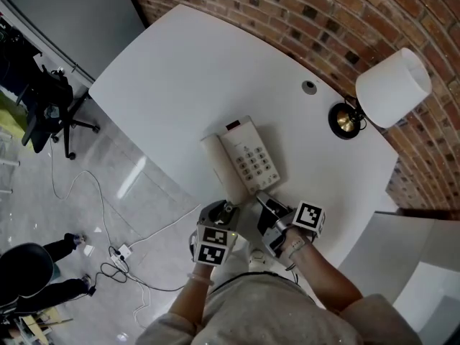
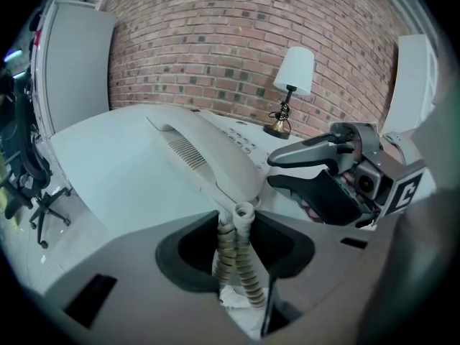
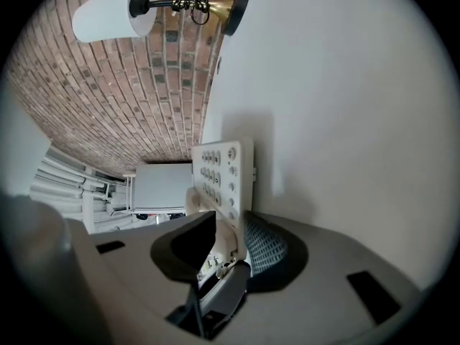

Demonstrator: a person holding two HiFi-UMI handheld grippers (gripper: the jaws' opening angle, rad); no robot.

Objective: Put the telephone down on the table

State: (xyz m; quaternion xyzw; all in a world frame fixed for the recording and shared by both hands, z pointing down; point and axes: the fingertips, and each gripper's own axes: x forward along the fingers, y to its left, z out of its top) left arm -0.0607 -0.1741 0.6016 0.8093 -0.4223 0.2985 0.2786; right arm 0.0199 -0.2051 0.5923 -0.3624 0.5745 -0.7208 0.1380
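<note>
The cream telephone (image 1: 250,157) sits near the front edge of the white table (image 1: 180,77), with its handset (image 1: 217,165) along the left side of the base. My left gripper (image 1: 224,208) reaches the handset's near end. In the left gripper view the coiled cord (image 2: 241,264) runs between the jaws of the left gripper (image 2: 236,236), which are shut on it just below the handset (image 2: 194,153). My right gripper (image 1: 264,201) is shut on the near edge of the keypad base (image 3: 219,175), which stands edge-on between the pads of the right gripper (image 3: 230,243). The right gripper (image 2: 272,171) also shows beside the phone.
A lamp with a white shade (image 1: 392,88) and brass foot stands at the back right by the brick wall. A round cable grommet (image 1: 309,87) is set into the tabletop. An office chair (image 1: 50,106) and cables (image 1: 118,254) are on the floor to the left.
</note>
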